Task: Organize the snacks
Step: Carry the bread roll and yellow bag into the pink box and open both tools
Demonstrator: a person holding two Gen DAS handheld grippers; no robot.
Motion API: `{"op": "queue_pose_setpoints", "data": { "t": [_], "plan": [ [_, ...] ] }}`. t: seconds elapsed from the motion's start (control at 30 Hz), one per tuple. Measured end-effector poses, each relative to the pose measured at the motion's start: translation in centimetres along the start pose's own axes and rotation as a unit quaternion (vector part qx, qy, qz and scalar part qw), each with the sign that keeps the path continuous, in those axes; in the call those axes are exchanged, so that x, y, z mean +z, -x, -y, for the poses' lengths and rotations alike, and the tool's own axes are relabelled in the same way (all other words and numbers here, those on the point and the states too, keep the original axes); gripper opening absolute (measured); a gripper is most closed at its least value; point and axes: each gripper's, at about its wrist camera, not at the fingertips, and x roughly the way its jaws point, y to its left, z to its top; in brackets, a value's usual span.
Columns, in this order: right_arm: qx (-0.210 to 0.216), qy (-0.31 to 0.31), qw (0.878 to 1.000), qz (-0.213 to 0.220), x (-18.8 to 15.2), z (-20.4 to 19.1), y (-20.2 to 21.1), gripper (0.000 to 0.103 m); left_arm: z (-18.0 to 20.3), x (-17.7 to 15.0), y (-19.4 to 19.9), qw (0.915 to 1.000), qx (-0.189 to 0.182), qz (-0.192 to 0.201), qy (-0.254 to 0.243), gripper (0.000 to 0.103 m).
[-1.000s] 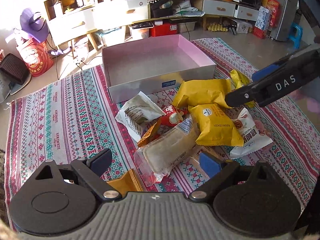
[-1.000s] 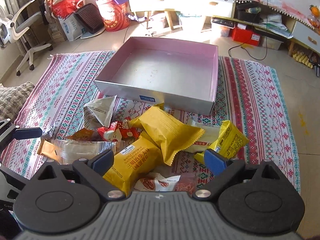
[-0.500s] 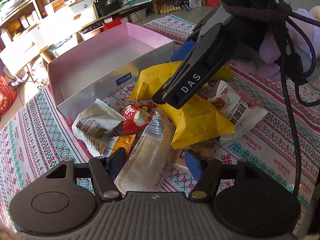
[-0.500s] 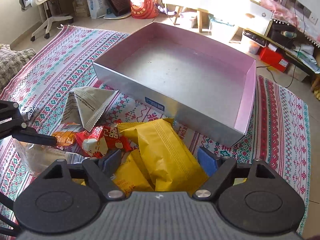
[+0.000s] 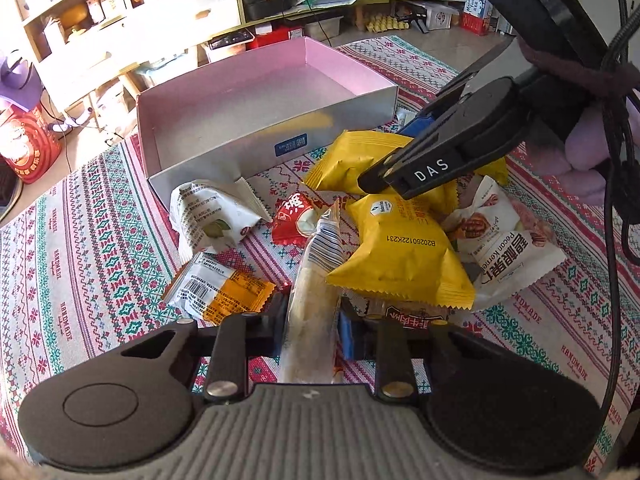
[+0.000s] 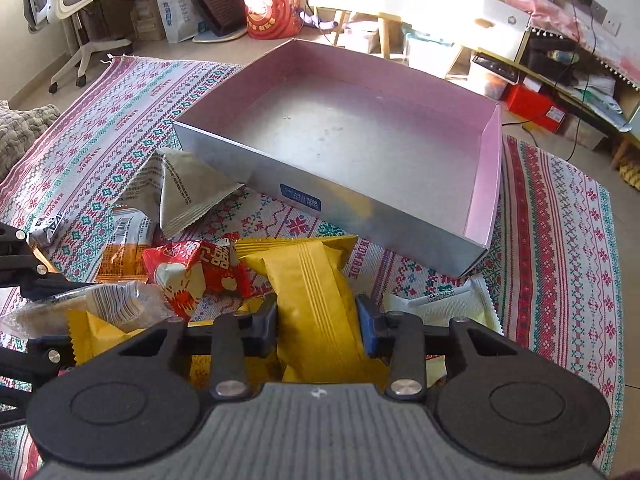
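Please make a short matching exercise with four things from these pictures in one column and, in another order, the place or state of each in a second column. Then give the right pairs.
Things:
1. clear bread packet
2. ribbed yellow packet
3. pink box
4. red packet

Places or states:
A. holds no snacks
B. between the fingers of the right gripper
C. lying free on the patterned cloth, in no gripper
D. between the fingers of the left gripper

Pairs: 1-D, 2-B, 3-A, 4-C
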Motion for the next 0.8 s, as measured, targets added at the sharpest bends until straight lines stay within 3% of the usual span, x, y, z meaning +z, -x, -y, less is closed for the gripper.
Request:
{"op": "queue_pose_setpoints", "data": {
  "t": [0.33, 0.8],
  "plan": [
    [0.01, -0.051, 0.998, 0.024, 0.1, 1.4, 2.3, 0.034, -1.3, -0.6, 1.4, 0.9963, -0.03, 0.013, 0.079, 0.025],
    [0.043, -0.102, 0.993, 0.046, 0.4, 2.7, 4.0, 0.034, -3.3, -0.6, 3.0, 0.9804, -0.087, 0.037, 0.173, 0.024]
  ]
}}
